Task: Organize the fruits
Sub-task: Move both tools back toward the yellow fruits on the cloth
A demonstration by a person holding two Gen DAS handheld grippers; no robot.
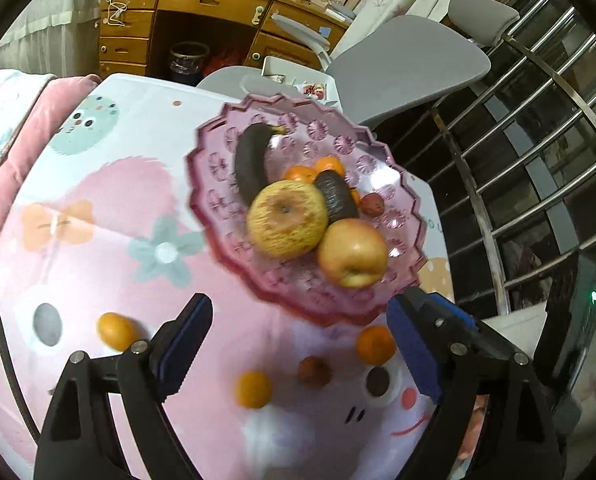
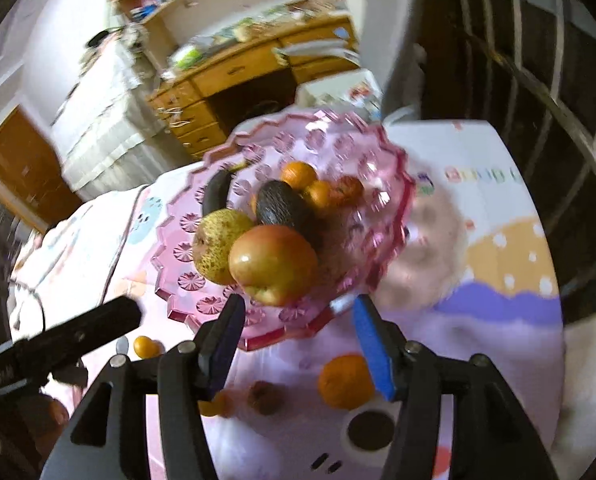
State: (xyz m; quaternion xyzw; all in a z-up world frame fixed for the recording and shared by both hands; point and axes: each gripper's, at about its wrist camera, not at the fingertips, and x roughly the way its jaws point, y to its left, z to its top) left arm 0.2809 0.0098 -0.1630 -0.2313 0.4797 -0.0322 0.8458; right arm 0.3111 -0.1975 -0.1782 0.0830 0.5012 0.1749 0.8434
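Now mid-task: pink fruit dish [image 1: 202, 184] already loaded with two apples, a dark banana [image 1: 250, 160], a dark avocado and small oranges. Still loose on the patterned bench [image 1: 98, 184]: four small fruits just short of the dish rim. Left hand-held gripper [image 1: 298, 344] spread wide, empty, with a small orange [image 1: 253, 389] and a brownish fruit [image 1: 315, 370] lying between and just beyond its tips. Right hand-held gripper [image 2: 298, 344] parted, holding nothing, tips at the dish edge, a larger orange [image 2: 346, 381] just inside its right finger. Seen only from the left wrist: another orange [image 1: 116, 330] off beyond the left finger. Judged nearest pick: that larger orange, right side.
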